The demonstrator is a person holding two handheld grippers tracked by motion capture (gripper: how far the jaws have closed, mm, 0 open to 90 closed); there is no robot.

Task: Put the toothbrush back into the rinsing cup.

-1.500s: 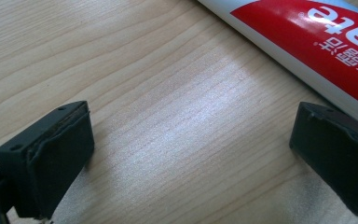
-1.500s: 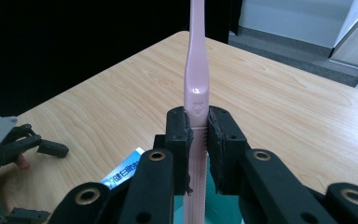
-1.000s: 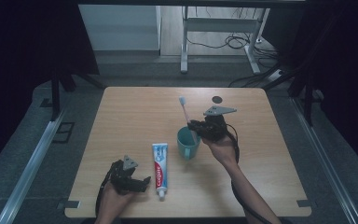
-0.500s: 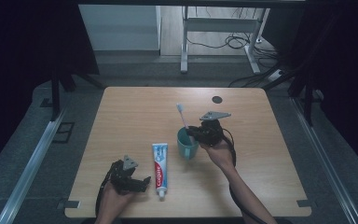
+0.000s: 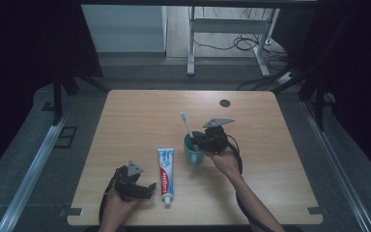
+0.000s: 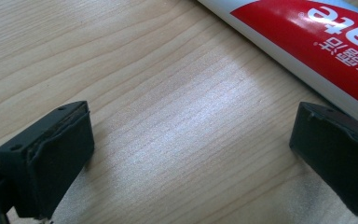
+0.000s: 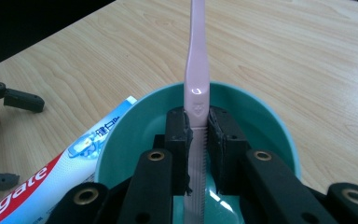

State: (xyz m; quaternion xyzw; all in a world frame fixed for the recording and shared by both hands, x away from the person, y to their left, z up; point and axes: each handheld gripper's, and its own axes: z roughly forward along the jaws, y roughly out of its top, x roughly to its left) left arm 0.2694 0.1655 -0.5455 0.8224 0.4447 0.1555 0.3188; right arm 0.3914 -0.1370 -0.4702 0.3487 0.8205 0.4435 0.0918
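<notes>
From the high view, my right gripper (image 5: pixel 199 141) hangs over the teal ceramic cup (image 5: pixel 192 153) near the middle of the light wooden table (image 5: pixel 140 116), with the pale pink plastic toothbrush (image 5: pixel 187 125) clamped in it, bristle head slanting up toward the far edge. My left gripper (image 5: pixel 142 189) rests close to the near edge, just beside the white, red and blue toothpaste tube (image 5: pixel 165 172), which lies flat with its cap toward the near edge.

In the left gripper view, the jaws stand wide apart over bare wood with nothing between them; the toothpaste tube (image 6: pixel 307 42) runs past the top right corner, right beside one jaw. I cannot tell whether they touch.

In the right gripper view, my right gripper (image 7: pixel 196 128) is pinched tight on the toothbrush handle (image 7: pixel 198 60), and the grip sits inside the cup's rim (image 7: pixel 270 116), the lower handle reaching down toward the cup's floor.

I judge the brush nearly placed: what is left is to let the handle settle, release, and lift clear without tipping the cup. The tube lies untouched; if it joins the cup, that step is not begun.
</notes>
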